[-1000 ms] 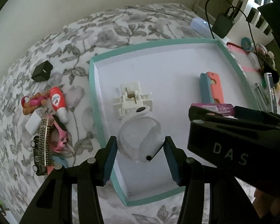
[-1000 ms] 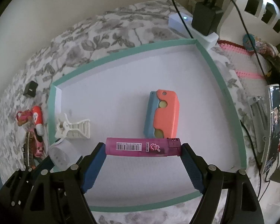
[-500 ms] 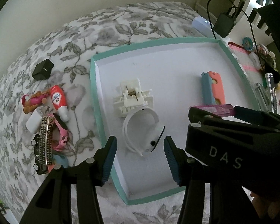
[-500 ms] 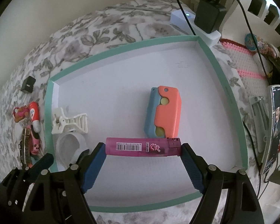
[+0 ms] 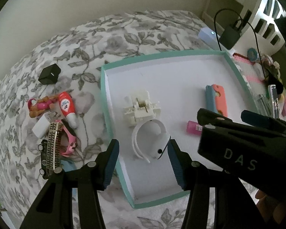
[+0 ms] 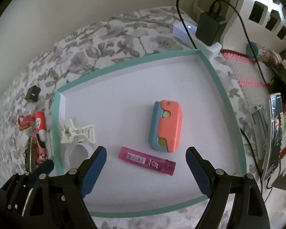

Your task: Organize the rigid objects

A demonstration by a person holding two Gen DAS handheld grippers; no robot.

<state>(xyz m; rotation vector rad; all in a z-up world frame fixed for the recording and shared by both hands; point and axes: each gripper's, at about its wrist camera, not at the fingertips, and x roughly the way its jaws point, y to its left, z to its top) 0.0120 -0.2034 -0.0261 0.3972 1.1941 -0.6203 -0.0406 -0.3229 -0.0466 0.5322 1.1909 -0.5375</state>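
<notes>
The right gripper (image 6: 145, 168), fingers opening wide, hangs over the pink plastic lighter (image 6: 146, 160), whose long axis runs ten-to-four. The left gripper (image 5: 143, 164), fingers narrow, holds nothing, the white wristband (image 5: 151, 140) loose at twelve.

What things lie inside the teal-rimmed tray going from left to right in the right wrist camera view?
White hair claw clip → pink lighter → orange and blue case. The white ring-shaped band just below the clip is left out, since it overlaps the clip's span.
</notes>
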